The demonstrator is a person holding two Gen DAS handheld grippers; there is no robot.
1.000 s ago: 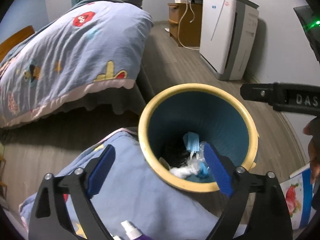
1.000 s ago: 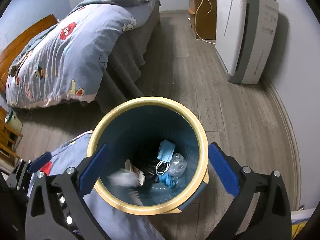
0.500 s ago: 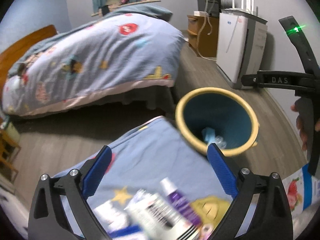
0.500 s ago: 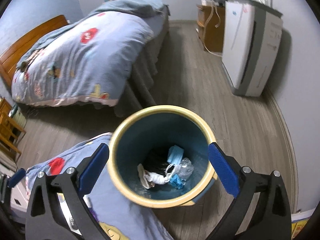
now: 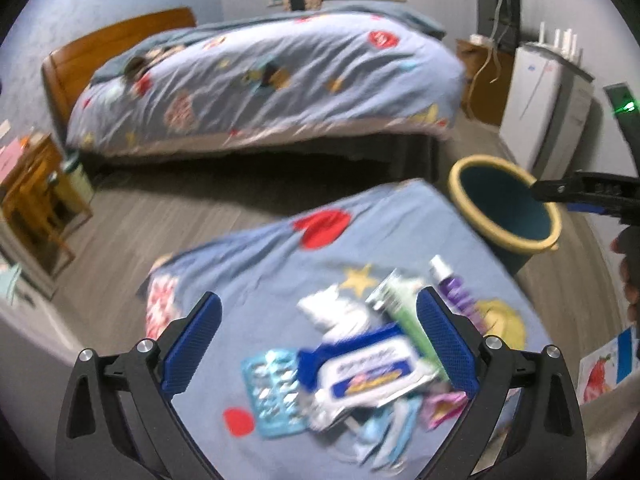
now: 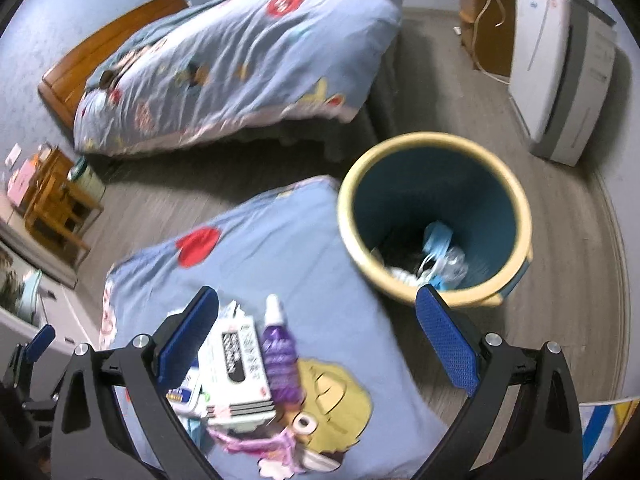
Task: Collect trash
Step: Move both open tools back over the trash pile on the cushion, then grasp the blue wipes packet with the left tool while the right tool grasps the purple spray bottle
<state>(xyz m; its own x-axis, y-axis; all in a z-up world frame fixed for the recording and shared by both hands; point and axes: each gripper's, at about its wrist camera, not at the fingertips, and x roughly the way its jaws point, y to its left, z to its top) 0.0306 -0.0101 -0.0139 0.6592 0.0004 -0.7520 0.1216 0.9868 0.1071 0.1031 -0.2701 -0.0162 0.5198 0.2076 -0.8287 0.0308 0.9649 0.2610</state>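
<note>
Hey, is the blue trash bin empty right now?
No, the trash bin already holds a blue face mask and crumpled wrappers at its bottom.

Left gripper (image 5: 318, 342): black angular frame, silver screws, blue textured fingers (image 5: 192, 342). Right gripper (image 6: 316, 344): same black frame, silver screws, blue fingers (image 6: 446, 346); green light, upper right of left view.
</note>
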